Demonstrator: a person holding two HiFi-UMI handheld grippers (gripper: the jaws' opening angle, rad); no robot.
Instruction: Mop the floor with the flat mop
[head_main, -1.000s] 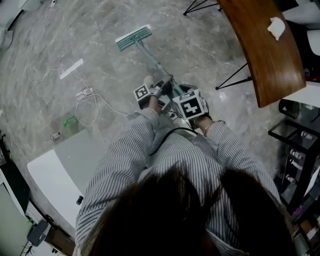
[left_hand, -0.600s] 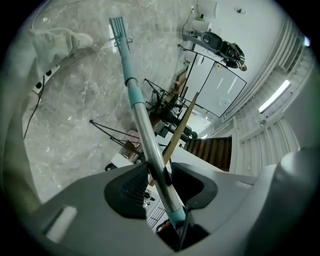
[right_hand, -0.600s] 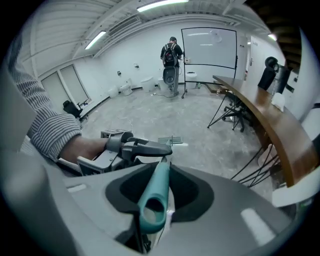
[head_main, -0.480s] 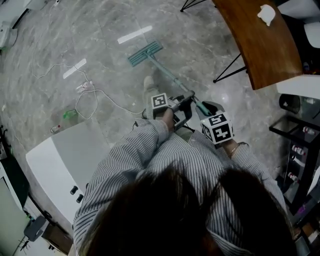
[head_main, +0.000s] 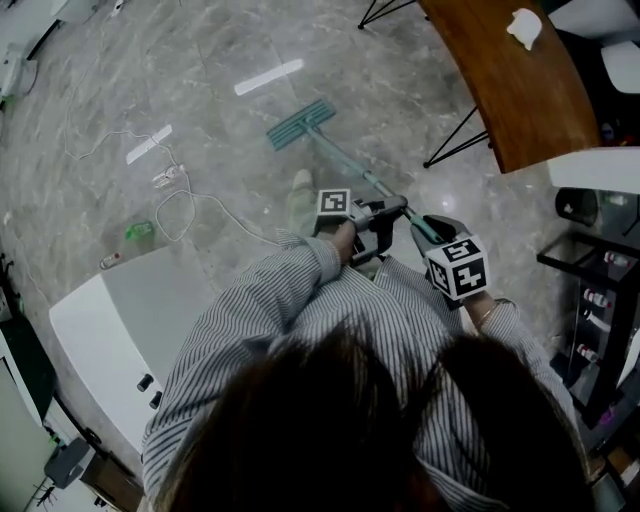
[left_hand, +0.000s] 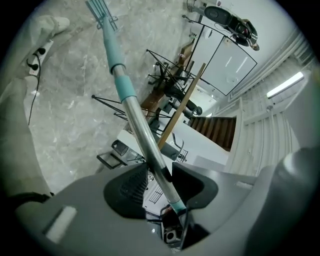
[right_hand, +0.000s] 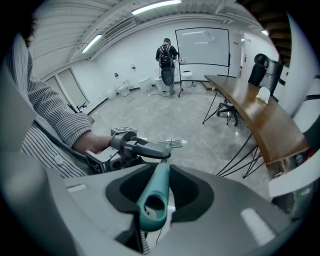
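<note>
No text, brand, number or label can be read in any view. Only black-and-white square marker patterns are seen; one is borne on the left marker cube of the left gripper; another is borne on the right marker cube of the right gripper; these are coded blocks, and no letters or digits can be made out in them.
</note>
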